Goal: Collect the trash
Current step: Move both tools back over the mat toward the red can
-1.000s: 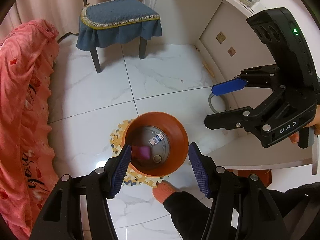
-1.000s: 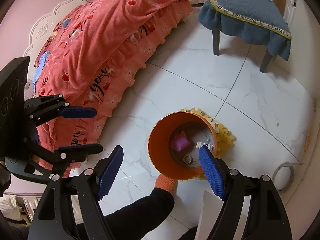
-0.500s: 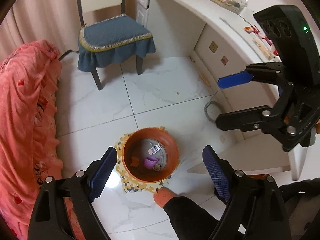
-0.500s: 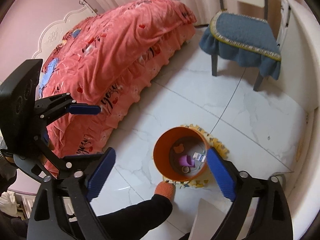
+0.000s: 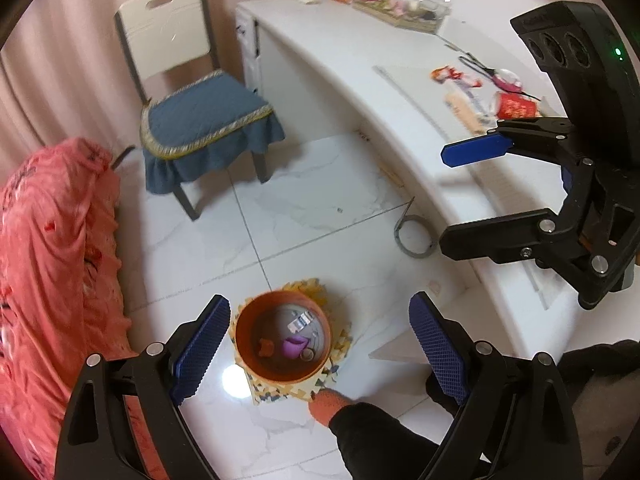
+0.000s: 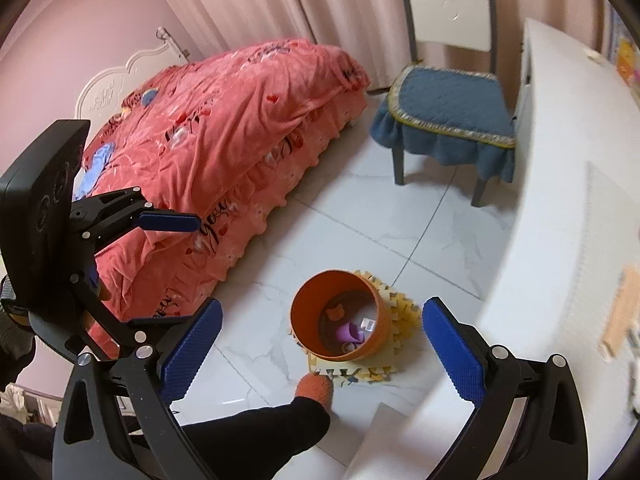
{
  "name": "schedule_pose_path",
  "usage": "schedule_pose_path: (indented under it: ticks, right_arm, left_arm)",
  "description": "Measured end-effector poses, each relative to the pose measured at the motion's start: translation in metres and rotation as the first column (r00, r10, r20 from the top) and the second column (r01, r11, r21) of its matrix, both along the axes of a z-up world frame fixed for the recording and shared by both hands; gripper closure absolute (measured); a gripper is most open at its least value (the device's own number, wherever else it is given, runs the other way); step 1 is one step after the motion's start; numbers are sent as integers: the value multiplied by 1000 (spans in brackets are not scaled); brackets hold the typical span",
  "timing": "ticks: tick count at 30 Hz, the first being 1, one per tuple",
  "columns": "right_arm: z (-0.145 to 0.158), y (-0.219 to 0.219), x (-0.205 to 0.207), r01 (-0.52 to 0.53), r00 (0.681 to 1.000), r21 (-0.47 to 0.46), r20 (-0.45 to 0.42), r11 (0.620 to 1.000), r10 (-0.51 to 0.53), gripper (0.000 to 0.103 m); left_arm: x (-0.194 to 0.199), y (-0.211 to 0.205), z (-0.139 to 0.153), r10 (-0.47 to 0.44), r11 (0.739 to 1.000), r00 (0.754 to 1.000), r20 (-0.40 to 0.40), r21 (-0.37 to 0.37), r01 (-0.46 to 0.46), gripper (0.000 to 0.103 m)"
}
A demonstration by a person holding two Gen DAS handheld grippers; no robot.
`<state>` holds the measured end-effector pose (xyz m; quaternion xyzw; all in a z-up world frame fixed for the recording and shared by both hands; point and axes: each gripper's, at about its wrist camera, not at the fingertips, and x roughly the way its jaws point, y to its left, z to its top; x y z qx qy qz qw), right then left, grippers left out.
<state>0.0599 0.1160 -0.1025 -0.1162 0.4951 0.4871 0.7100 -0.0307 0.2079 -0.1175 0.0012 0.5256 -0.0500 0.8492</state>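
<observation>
both grippers wide open and empty above an orange bin (image 5: pixel 282 344)
left gripper (image 5: pixel 318 346) and right gripper (image 6: pixel 322 350) have just been opening; bedspread (image 6: pixel 224 152) reads "you".

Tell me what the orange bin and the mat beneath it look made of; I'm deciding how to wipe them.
Orange bin: probably plastic, with smooth, evenly coloured, slightly glossy walls; its base looks grey, possibly metal. Mat: likely soft foam, matte, with interlocking puzzle-tooth edges.
</observation>
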Motion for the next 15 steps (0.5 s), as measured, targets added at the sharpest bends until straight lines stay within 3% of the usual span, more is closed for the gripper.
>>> schedule_pose_path:
  ticks: [8, 15]
  right_arm:
    - [32, -75, 7, 90, 995, 23, 45, 996, -91, 5]
    - [51, -148, 19, 209, 974, 50, 75, 977, -213, 5]
  left_arm:
    - [17, -53, 38, -99, 995, 992, 76, 41, 96, 13]
    - [42, -104, 58, -222, 974, 969, 112, 75, 214, 13]
